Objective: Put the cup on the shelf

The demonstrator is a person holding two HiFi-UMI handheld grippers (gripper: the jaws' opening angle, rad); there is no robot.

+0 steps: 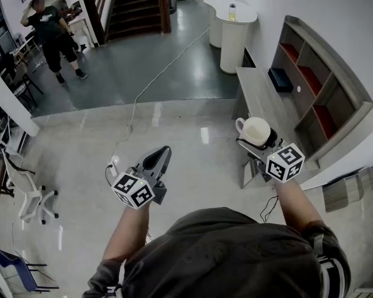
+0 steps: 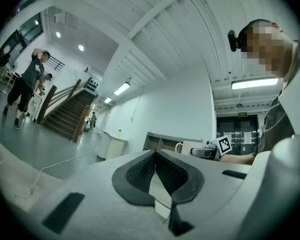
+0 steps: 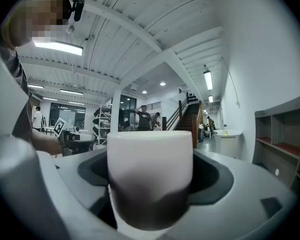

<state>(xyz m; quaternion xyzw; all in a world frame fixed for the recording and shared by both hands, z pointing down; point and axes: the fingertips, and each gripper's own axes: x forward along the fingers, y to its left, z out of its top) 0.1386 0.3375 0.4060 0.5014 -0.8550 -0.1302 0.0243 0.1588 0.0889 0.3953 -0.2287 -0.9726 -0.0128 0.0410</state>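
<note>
As right gripper [image 1: 258, 140] clamps, cup [image 1: 256, 131] upright (handle [image 1: 240, 126] leftward)

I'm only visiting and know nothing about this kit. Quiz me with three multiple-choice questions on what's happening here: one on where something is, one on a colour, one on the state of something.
1. Where is the cup?
A. Between the left gripper's jaws
B. Between the right gripper's jaws
C. Loose, in neither gripper

2. What colour is the cup?
A. Red
B. Blue
C. White

3. How do the left gripper's jaws stand?
A. Shut together, with nothing between them
B. Spread wide apart
C. Clamped on a second cup

Answers:
1. B: the right gripper view shows the cup standing between its jaws, with the pads against its sides.
2. C: the cup looks plain white in both the head view and the right gripper view.
3. A: the left gripper view shows its two dark pads meeting, with nothing between them.
</note>
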